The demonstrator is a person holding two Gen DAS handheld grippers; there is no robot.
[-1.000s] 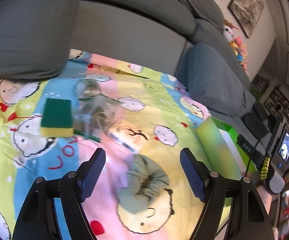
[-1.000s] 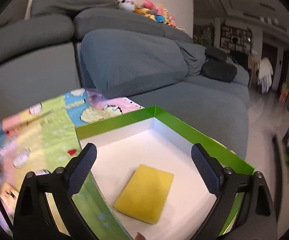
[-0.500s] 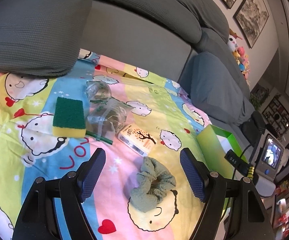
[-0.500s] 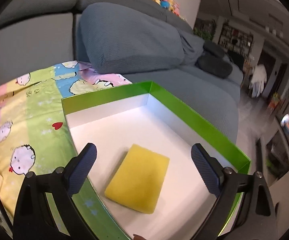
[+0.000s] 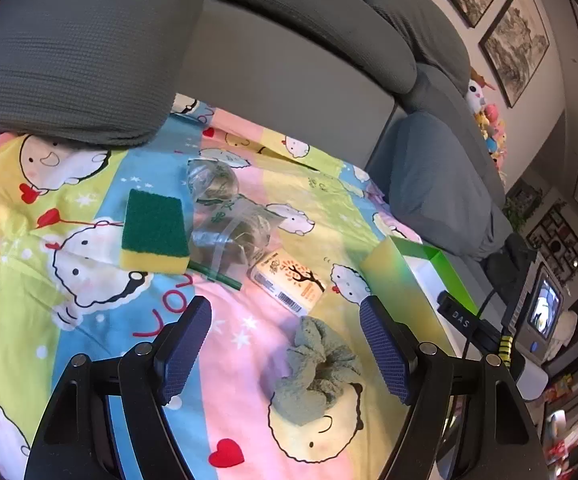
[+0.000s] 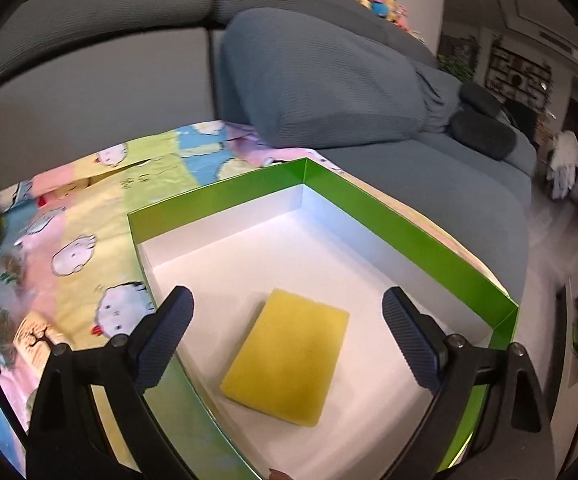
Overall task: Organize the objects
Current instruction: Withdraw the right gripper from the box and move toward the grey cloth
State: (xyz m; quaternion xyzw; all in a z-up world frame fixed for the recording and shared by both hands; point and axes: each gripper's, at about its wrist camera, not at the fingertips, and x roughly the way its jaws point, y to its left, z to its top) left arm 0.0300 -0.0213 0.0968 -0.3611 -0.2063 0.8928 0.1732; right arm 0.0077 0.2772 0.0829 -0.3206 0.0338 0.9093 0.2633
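Note:
In the left wrist view my left gripper (image 5: pixel 285 340) is open and empty above a cartoon-print cloth. A sage green scrunchie (image 5: pixel 313 372) lies just ahead between its fingers. Beyond it lie a small printed box (image 5: pixel 287 282), a clear bag of dark bits (image 5: pixel 229 236), a second clear bag (image 5: pixel 211 180) and a green-topped yellow sponge (image 5: pixel 155 232). In the right wrist view my right gripper (image 6: pixel 287 332) is open and empty over a green box (image 6: pixel 369 200) with a white inside. A yellow sponge (image 6: pixel 289 354) lies flat in it.
The green box's corner (image 5: pixel 405 276) shows at the right of the cloth in the left wrist view. A grey sofa back (image 5: pixel 289 72) and cushions (image 6: pixel 321 84) ring the cloth. The other gripper's body with a small screen (image 5: pixel 537 312) is at the far right.
The left gripper has pulled back and up, so more cloth and objects show. The right gripper has risen and tilted down over the box, with more cloth in view.

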